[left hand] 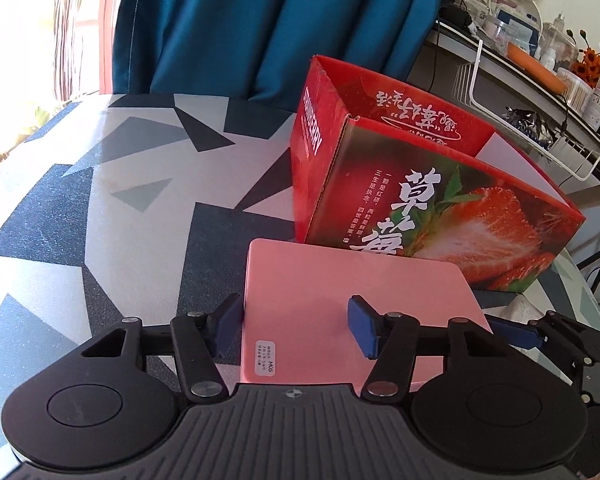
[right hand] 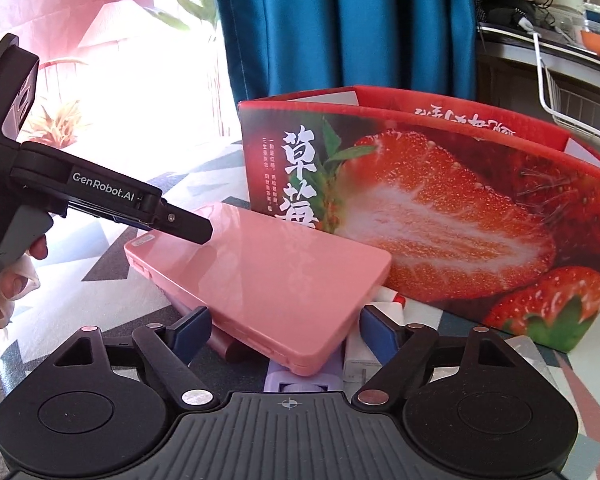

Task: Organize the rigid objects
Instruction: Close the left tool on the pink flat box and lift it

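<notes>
Item: flat glossy pink plastic case (right hand: 260,276), rounded corners, lying tilted on smaller items just in front of the open red strawberry-printed cardboard box (right hand: 440,216) on the geometric-patterned table (left hand: 100,200).

Left gripper (left hand: 296,326): jaws apparently closed across the case's near end.

Right gripper (right hand: 286,334): jaws parted, astride its near corner, grasping nothing.

Long axis runs towards the box.
</notes>
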Tool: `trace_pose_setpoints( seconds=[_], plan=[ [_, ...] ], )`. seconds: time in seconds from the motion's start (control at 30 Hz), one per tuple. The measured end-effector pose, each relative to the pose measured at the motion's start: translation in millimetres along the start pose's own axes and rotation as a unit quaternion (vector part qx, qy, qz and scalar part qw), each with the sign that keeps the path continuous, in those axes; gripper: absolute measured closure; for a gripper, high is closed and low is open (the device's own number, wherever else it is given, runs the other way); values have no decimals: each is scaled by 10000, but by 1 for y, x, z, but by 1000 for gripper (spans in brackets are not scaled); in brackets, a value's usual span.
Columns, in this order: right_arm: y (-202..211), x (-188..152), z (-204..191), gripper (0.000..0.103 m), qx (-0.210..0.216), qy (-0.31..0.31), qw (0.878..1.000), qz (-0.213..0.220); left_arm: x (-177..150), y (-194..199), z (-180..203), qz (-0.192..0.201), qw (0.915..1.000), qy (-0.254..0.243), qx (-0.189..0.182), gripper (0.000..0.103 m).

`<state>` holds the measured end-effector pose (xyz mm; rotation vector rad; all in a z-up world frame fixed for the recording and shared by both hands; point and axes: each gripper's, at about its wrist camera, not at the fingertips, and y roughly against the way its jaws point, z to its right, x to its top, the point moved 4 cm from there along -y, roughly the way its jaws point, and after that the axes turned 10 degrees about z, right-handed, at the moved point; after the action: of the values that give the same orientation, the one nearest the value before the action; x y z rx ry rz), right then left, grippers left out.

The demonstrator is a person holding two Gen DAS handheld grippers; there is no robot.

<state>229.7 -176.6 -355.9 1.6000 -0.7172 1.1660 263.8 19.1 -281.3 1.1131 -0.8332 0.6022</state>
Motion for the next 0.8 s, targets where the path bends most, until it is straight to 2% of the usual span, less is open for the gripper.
trace_pose_setpoints(
  seconds=[0.37,0.8],
  plan=[
    [13,-3,5,23,-97,60,9997,-210,-16,20,19,86,9997,-207,109,43],
    [23,-3,-1,24,-107,110,9997,-163,-17,33,25,211,9992,-227,237,42]
  ],
)
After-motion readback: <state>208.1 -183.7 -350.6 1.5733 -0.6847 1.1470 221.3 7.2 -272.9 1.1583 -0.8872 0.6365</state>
